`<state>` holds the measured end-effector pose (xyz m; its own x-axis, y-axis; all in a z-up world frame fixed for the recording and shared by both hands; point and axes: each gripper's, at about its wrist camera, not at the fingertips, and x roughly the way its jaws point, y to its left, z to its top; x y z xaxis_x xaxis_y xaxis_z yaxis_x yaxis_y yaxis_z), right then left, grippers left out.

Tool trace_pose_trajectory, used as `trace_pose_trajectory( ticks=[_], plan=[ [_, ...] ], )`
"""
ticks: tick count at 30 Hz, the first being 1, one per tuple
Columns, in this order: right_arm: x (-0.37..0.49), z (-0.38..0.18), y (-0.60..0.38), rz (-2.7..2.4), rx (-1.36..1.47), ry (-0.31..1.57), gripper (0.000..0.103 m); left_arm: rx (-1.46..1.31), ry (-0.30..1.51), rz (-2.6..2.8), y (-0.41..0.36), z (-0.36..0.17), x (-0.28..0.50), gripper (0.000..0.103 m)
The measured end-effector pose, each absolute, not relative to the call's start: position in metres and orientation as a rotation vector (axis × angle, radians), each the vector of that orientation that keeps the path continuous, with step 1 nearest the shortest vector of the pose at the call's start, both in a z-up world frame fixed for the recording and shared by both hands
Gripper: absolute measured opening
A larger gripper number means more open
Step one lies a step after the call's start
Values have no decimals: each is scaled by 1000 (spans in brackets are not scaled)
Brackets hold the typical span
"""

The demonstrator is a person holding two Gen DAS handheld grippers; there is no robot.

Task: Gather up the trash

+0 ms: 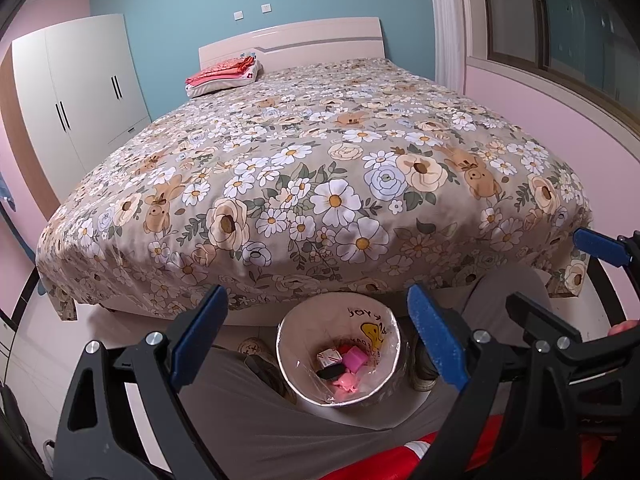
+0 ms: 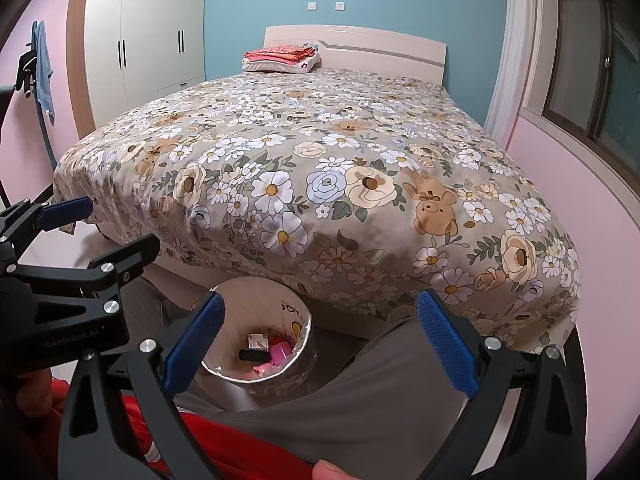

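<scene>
Trash bin (image 1: 340, 360) below and between wide-open left hand-held gripper (image 1: 316, 340), right hand-held gripper (image 2: 320, 344) equally wide, both empty

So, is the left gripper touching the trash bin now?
Apart. In the left wrist view the left gripper is open and empty, held above the trash bin on the floor; the right wrist view shows it off to the side, clear of the rim.

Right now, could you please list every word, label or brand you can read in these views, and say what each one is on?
"GenRobot.AI": on the left gripper body, right wrist view.
"JOY": inside wall of the trash bin.
Smaller print by the bin's yellow cartoon: too blurred.
Print on the small white box in the bin: unreadable.
</scene>
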<state>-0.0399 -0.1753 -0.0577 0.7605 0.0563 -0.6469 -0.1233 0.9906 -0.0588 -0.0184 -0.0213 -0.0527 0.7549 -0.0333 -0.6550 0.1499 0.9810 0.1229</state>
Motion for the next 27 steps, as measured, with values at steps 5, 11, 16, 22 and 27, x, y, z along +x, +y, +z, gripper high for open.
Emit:
trace_pose_trajectory(
  ticks=[5,11,16,22,27],
  plan=[
    [-40,-59,-175,98,-99,701,98,171,710,-102,-21,-53,-18,90],
    [-40,-59,-176,98,-99,702,98,172,710,-101,-22,-53,-18,90],
    [-41,-61,-174,100,-97,703,98,173,713,-103,-22,-55,-19,90],
    [-41,-61,-174,103,-96,704,98,175,716,-106,-22,-57,-18,90],
    [-43,-63,-172,108,-92,707,98,175,722,-109,-21,-59,-17,90]
  ],
)
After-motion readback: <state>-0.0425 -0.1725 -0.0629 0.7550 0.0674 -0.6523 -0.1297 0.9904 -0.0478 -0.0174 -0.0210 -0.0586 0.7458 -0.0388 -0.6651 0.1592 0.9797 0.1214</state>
